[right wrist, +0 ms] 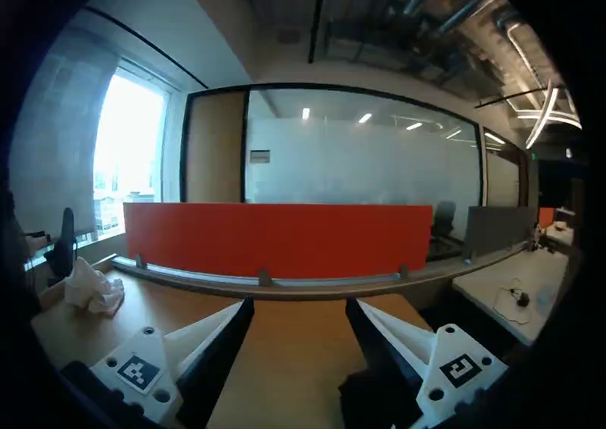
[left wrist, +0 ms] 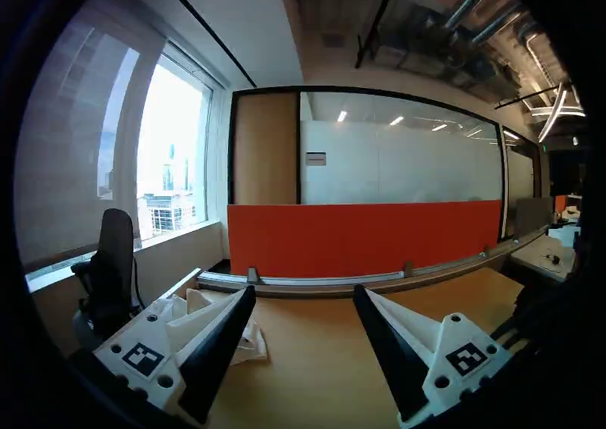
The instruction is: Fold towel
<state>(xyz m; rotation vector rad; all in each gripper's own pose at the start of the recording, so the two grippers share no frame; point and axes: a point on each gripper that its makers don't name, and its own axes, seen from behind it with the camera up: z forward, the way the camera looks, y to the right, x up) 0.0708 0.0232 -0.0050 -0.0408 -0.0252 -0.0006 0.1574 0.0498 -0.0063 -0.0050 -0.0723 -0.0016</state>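
The left gripper is open and empty above the desk. The crumpled towel lies just behind its left finger. The right gripper is open too, holding nothing.

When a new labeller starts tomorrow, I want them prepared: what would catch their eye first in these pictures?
The orange divider across the back of the desk grabs the eye first, with the bright window to its left. Next comes the crumpled white towel at the desk's left end, not yet folded. The left gripper and right gripper show open in the foreground.
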